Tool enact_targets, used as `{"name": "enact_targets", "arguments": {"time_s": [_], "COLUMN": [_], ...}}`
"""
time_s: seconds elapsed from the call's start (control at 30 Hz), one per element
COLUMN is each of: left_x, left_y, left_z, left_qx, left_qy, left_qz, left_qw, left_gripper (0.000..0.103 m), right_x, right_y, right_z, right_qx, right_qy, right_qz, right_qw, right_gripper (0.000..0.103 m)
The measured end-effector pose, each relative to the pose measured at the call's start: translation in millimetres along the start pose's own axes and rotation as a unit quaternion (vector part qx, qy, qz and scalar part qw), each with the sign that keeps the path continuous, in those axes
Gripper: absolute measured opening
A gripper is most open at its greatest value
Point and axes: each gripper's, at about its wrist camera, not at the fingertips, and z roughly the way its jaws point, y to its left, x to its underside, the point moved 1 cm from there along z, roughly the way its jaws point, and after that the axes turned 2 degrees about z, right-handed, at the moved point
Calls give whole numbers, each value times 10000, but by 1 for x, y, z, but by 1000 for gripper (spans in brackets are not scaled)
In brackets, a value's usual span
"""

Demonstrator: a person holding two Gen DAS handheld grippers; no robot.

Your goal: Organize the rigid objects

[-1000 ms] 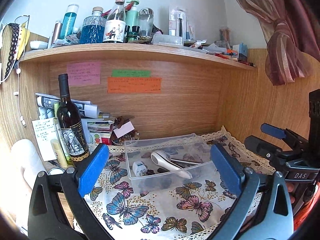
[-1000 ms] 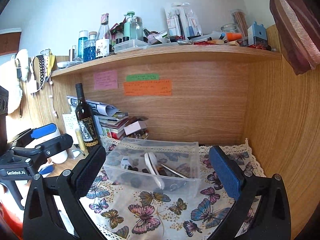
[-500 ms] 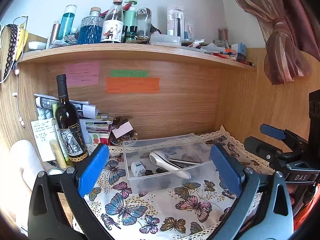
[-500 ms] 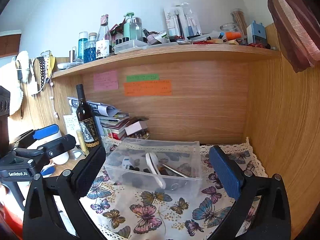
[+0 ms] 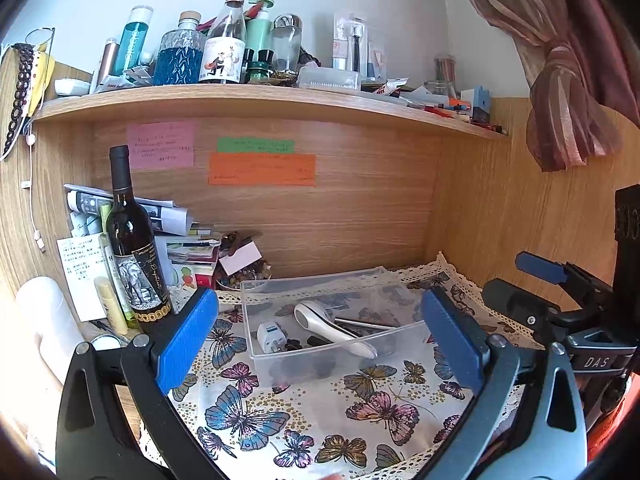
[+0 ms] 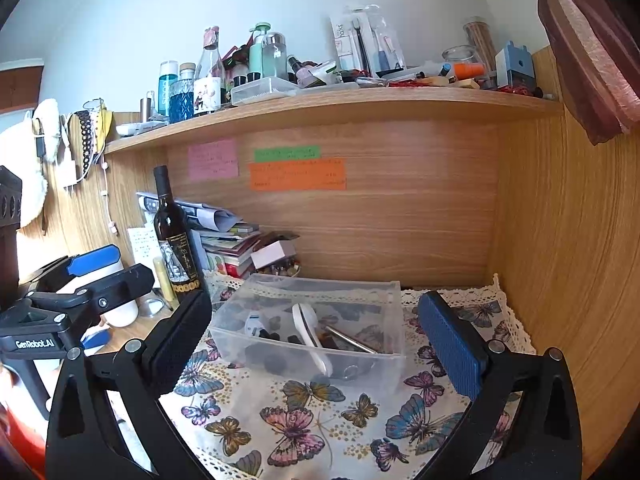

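Note:
A clear plastic bin (image 5: pixel 280 356) (image 6: pixel 384 364) stands on the butterfly cloth (image 5: pixel 304 420) (image 6: pixel 312 420). In it lie a white handled tool (image 5: pixel 328 324) (image 6: pixel 310 330), a white plug adapter (image 5: pixel 270 334) (image 6: pixel 253 322), a metal rod (image 5: pixel 360 323) (image 6: pixel 348 338) and small dark pieces. My left gripper (image 5: pixel 320 336) is open and empty, held back in front of the bin. My right gripper (image 6: pixel 316 340) is open and empty, also in front of the bin. Each gripper shows at the edge of the other's view: the right one (image 5: pixel 560 300), the left one (image 6: pixel 80 280).
A dark wine bottle (image 5: pixel 134 248) (image 6: pixel 174 236) stands left of the bin, with papers and books (image 5: pixel 188 248) behind it. A white roll (image 5: pixel 44 312) is at the far left. The upper shelf (image 5: pixel 260 98) is crowded with bottles. Wooden walls close the back and right; a curtain (image 5: pixel 568 80) hangs right.
Both views have shifted very slightly; the bin and its contents have not moved, and both grippers stay open.

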Motion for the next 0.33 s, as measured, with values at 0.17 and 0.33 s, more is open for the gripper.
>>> {"name": "enact_targets", "arguments": {"time_s": [0.17,0.33], "left_x": [1,0], "left_y": [-3,-2], "left_z": [1,1], "left_qx": [24,39], "left_qy": [25,1], "left_qz": [72,67], "left_qw": [10000,10000], "left_gripper": [103,103], "right_x": [1,2], "right_y": [0,0], "right_z": [2,5], "right_qx": [-16,-27], "right_qy": [21,51], "right_qz": [-5,-12], "right_qw": [10000,10000], "right_gripper": [103,103]}}
